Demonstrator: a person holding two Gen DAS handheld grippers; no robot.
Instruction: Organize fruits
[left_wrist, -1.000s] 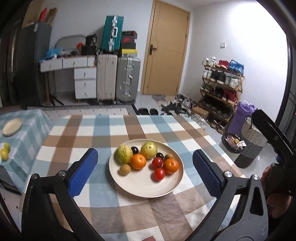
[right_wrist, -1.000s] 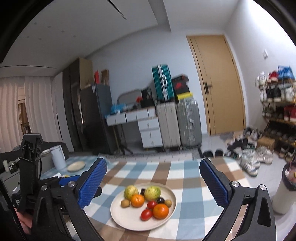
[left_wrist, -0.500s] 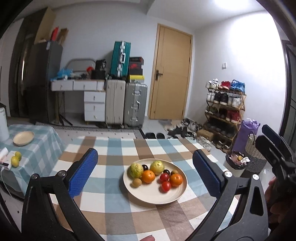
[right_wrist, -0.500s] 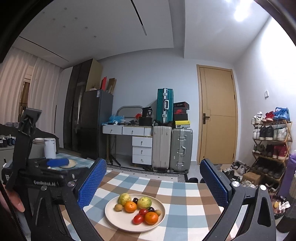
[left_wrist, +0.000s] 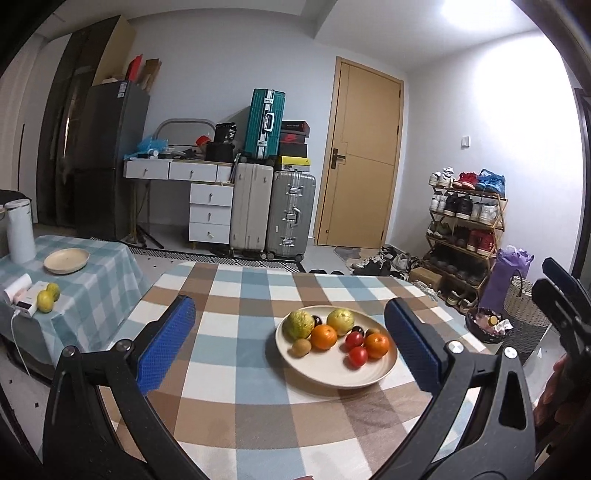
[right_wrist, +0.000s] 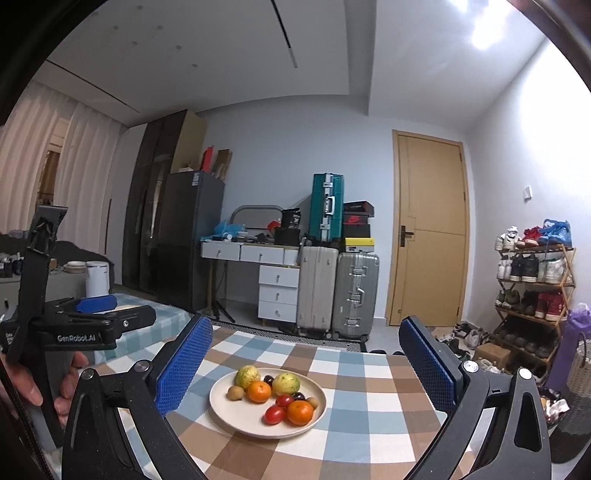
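Observation:
A cream plate (left_wrist: 334, 376) (right_wrist: 236, 415) sits on the checked table and holds two green guavas (left_wrist: 298, 325), two oranges (left_wrist: 323, 336), two red tomatoes (left_wrist: 357, 357), kiwis and dark plums. My left gripper (left_wrist: 291, 349) is open and empty, held above the table with the plate ahead and to the right. My right gripper (right_wrist: 304, 365) is open and empty, held high with the plate ahead between its fingers. The left gripper also shows at the left of the right wrist view (right_wrist: 74, 325).
A lower side table (left_wrist: 99, 280) at the left carries an empty cream plate (left_wrist: 66, 260), two yellow-green fruits (left_wrist: 47, 297), a white device and a white kettle (left_wrist: 20, 230). Suitcases, a drawer desk, a door and a shoe rack stand behind.
Both grippers have risen and tilted up, so the plate looks smaller and lower. The left view has swung left, showing more of the side table. Both grippers stay open.

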